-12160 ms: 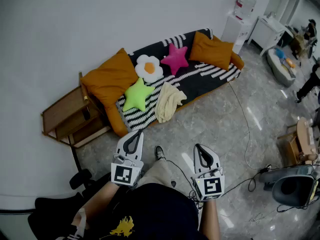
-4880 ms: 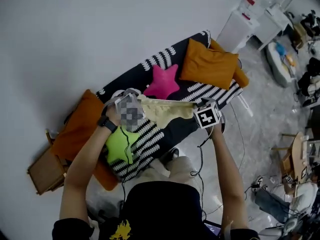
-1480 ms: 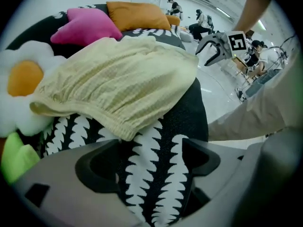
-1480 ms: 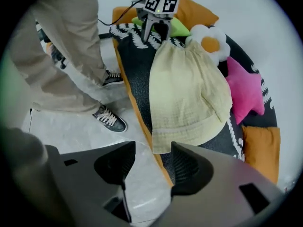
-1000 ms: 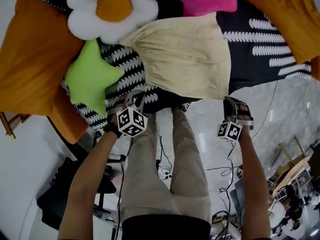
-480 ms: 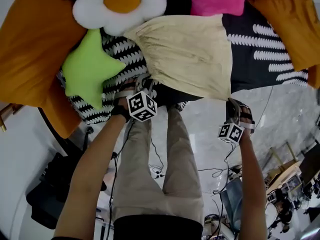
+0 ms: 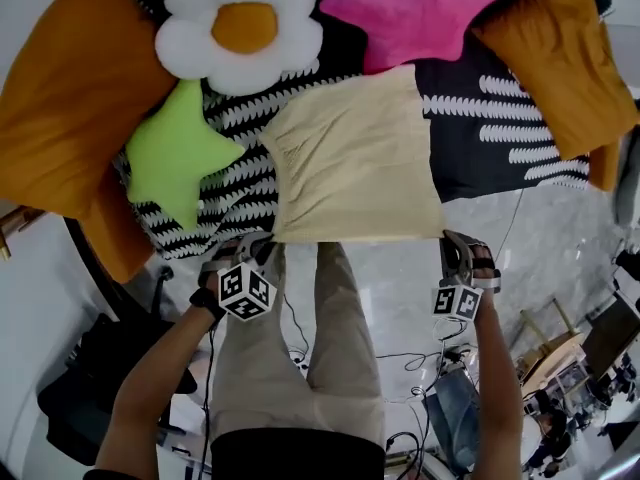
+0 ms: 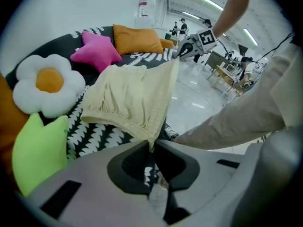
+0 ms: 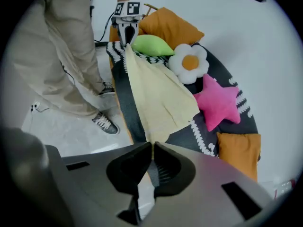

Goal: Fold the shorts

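Pale yellow shorts (image 7: 355, 158) are spread on the sofa (image 7: 480, 143) seat, near edge lifted just past the sofa's front. Left gripper (image 7: 262, 248) is pinching the near corner on the gathered waistband side; its jaws have just been closing, with cloth between them. Right gripper (image 7: 452, 243) is clenched on the other near corner. The held edge runs along the sofa front, and the rest lies straight ahead toward the sofa back. Both grippers are equally near. Likely next: carry the near edge over to the far edge.

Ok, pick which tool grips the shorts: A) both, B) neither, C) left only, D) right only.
A: the left tool, whose jaws have just been closing, and the right tool each pinch a near corner of the shorts.
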